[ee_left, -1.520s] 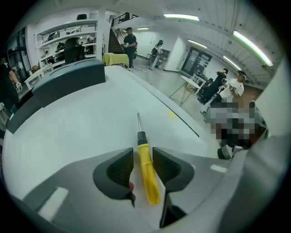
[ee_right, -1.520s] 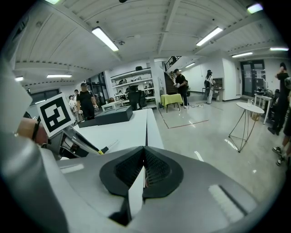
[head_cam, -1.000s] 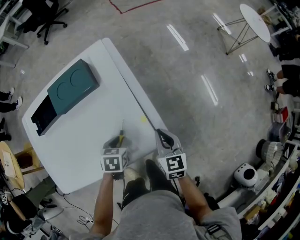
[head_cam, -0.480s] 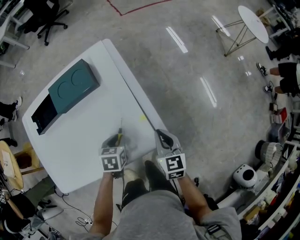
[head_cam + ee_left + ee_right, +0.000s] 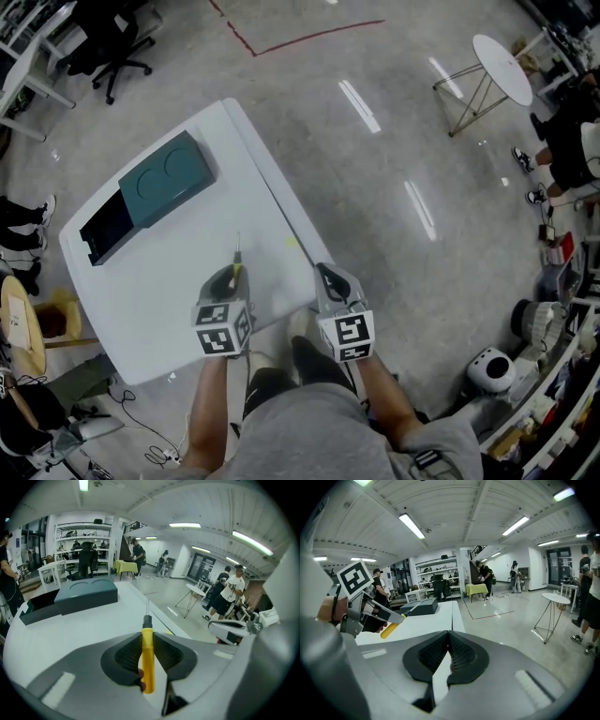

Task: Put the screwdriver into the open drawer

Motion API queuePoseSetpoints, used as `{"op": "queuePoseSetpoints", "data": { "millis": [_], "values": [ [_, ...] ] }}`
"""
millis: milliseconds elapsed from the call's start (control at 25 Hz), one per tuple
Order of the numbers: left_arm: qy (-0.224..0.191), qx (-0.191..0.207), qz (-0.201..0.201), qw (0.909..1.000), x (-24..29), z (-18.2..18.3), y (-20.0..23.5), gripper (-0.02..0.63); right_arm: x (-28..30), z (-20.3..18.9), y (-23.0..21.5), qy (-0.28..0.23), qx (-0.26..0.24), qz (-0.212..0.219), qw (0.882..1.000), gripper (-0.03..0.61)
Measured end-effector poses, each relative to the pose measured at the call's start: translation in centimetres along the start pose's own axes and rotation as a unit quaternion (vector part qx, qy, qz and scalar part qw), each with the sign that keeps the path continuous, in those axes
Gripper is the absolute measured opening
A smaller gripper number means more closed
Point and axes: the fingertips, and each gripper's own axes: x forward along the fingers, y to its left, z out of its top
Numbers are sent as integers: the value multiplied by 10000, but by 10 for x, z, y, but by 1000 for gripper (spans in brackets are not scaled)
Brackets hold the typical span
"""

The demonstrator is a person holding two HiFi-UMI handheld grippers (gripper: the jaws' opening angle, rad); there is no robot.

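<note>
Screwdriver point(image 5: 147, 663) clamped in left tongs point(image 5: 147, 637), thin tip faint, right tongs point(image 5: 448, 637) pressed together, empty, drawer point(image 5: 101, 230) interior dark

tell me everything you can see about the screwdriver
The screwdriver has a yellow handle that looks like plastic, a black collar and a thin metal shaft. The left claw grips it by the handle, one pad on each side, with the shaft sticking out forward toward the teal drawer box across the white table. It seems held above the table, touching only the claw.
</note>
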Motion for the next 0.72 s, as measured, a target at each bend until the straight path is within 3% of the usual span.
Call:
{"op": "queuePoseSetpoints", "data": {
  "millis": [400,720],
  "values": [
    [-1258,230,88,9917,-75,47,-21,84,-39,52,29,-597,-153,136,9980,3],
    [-1836,255,186,9825,-132,50,-33,84,-67,84,59,-982,-380,385,9937,3]
  ]
}}
